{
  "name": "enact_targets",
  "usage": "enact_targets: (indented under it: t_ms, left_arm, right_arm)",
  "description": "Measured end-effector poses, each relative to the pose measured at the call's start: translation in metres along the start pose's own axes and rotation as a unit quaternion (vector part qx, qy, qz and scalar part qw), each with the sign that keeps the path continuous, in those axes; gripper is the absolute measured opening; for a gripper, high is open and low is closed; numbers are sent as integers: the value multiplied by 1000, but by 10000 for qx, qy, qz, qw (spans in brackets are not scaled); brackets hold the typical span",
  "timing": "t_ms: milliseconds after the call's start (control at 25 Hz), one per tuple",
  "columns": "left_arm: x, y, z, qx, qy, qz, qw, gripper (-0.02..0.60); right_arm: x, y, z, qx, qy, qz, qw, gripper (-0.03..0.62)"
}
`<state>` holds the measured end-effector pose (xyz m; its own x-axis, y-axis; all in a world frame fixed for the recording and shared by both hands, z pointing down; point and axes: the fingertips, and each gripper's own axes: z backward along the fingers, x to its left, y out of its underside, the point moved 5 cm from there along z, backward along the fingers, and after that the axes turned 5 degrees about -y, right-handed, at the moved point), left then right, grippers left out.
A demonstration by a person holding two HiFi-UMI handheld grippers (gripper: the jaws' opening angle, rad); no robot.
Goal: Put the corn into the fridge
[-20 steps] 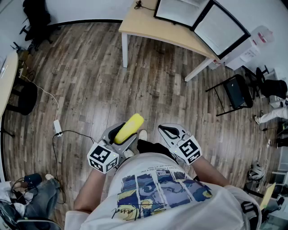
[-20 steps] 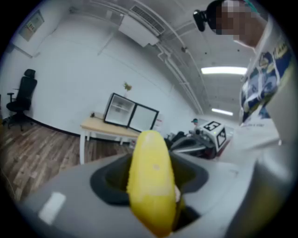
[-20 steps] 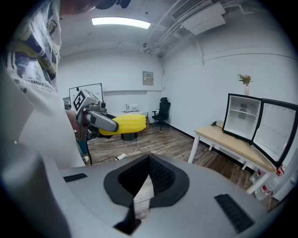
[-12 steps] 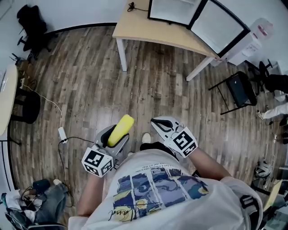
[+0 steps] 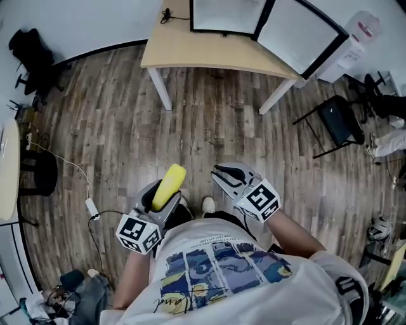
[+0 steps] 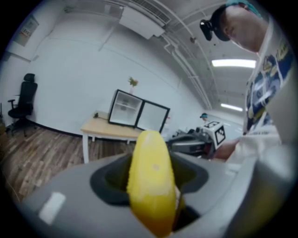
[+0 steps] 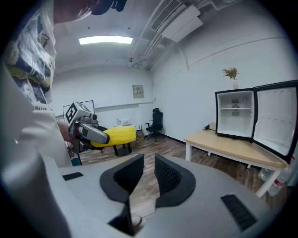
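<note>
Smooth, waxy yellow corn (image 5: 168, 186), grainy wood-plank floor (image 5: 209, 127), pale matt wooden table (image 5: 203, 54)

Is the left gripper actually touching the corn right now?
Touching. The left gripper view shows the left gripper closed on the corn, with its dark pads against both sides of the cob and no gap. The head view agrees.

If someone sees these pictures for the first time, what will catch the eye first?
The bright yellow corn, clamped in the left gripper just in front of the person, stands out most. Next comes the small fridge on the wooden table ahead, its door open.
</note>
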<state>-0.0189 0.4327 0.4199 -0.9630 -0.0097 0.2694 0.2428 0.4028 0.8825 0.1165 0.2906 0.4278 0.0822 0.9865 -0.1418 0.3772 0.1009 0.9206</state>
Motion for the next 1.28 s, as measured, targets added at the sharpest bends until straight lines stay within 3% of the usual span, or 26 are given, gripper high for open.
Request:
enact_targets:
  t_ms: [160,360,560,720,840,1080,1280]
  left_arm:
    - [27,-16,-34,181,498,-222,9983,255]
    - [77,-41,-88,150,901,-323,9953,255]
    - [129,-91,-143,135,1699,-639,9833,255]
    - [171,-123,-172,234,1928,-861,9772,255]
    - [194,-132,-195,317,2067,-925,9735,255]
    - [196,-138,-243,423,2260,-690,9708,255]
    - [178,-149,-296,545,2308,-824,9680,255]
  right_arm:
    - [-23,4,-3,-27,586,-309,9978,78]
    - [-55,-4,-26,-54,1172,-548,9916,16]
    - [-94,-41,-61,-76,2031,-643,9770,11]
    - [-112,-77,-91,-188,2349,-521,9704,11]
    - [-120,-83,-101,-117,2564,-578,9648,11]
    - [-143,-76,-87,99,2844,-843,9549,11]
    - [-183,-71,-65,7,2906,-934,9523,11]
